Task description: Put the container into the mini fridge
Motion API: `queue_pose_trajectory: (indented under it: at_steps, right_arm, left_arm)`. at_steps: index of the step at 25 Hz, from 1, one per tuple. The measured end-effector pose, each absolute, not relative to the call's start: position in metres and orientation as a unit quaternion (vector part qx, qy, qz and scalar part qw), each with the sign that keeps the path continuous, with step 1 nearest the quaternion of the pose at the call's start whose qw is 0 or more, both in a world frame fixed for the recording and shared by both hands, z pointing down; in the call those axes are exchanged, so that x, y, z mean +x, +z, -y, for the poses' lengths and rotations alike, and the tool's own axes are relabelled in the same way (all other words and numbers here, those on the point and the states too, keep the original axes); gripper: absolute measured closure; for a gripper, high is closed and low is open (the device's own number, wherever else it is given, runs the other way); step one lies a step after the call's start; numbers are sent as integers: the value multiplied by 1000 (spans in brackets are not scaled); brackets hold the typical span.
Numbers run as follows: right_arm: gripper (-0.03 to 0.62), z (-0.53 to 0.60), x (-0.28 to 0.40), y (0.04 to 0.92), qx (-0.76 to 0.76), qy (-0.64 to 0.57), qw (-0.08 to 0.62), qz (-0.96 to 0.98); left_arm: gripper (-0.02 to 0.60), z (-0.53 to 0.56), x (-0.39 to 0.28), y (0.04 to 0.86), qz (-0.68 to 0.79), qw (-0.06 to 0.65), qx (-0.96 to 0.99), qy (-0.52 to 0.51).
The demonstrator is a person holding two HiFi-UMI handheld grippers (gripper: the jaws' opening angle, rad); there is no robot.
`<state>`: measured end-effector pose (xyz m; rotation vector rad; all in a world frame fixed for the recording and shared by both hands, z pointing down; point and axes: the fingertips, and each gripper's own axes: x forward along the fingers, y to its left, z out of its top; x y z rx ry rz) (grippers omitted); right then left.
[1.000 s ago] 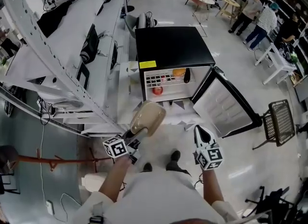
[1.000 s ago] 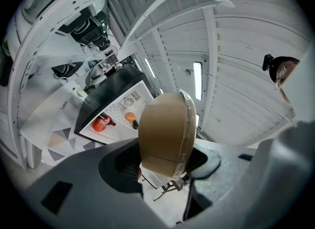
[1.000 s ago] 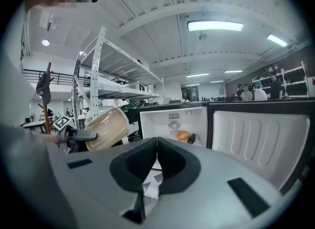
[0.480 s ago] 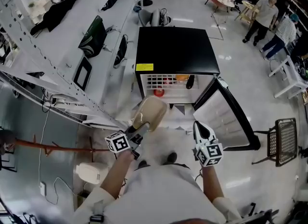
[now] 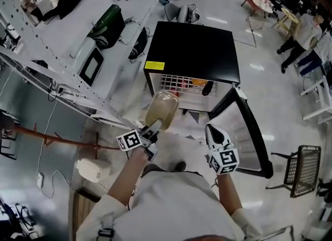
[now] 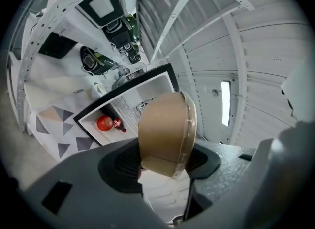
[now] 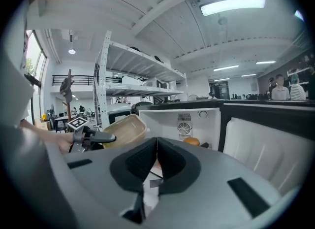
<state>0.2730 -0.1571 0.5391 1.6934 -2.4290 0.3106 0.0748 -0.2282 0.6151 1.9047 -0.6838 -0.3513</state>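
A tan container with a clear lid (image 5: 161, 110) (image 6: 166, 132) (image 7: 124, 130) is held up in front of the black mini fridge (image 5: 191, 53). My left gripper (image 5: 152, 129) (image 6: 165, 166) is shut on the container's near end. The fridge's door (image 5: 246, 131) (image 7: 268, 151) hangs open to the right. Inside the fridge I see a red apple (image 6: 104, 123), an orange thing (image 5: 199, 82) (image 7: 191, 142) and a dark bottle (image 5: 209, 87). My right gripper (image 5: 212, 132) (image 7: 156, 156) is shut and holds nothing, to the right of the container, in front of the open door.
White shelving (image 5: 67, 48) with bags and a monitor runs along the left, close to the fridge's side. A patterned mat (image 5: 193, 116) lies before the fridge. A wire chair (image 5: 302, 170) stands at the right. People stand far back right (image 5: 303, 35).
The fridge has come closer in the head view and the container is now nearer its opening. Both grippers have kept their grip states.
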Motion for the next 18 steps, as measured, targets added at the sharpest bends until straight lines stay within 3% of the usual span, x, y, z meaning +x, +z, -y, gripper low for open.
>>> queue_pose_trajectory:
  at_steps: [18]
  right_arm:
    - [586,202,282,555,548,105,99,824]
  left_arm:
    - [354,302,119,679,327,635,666,-216]
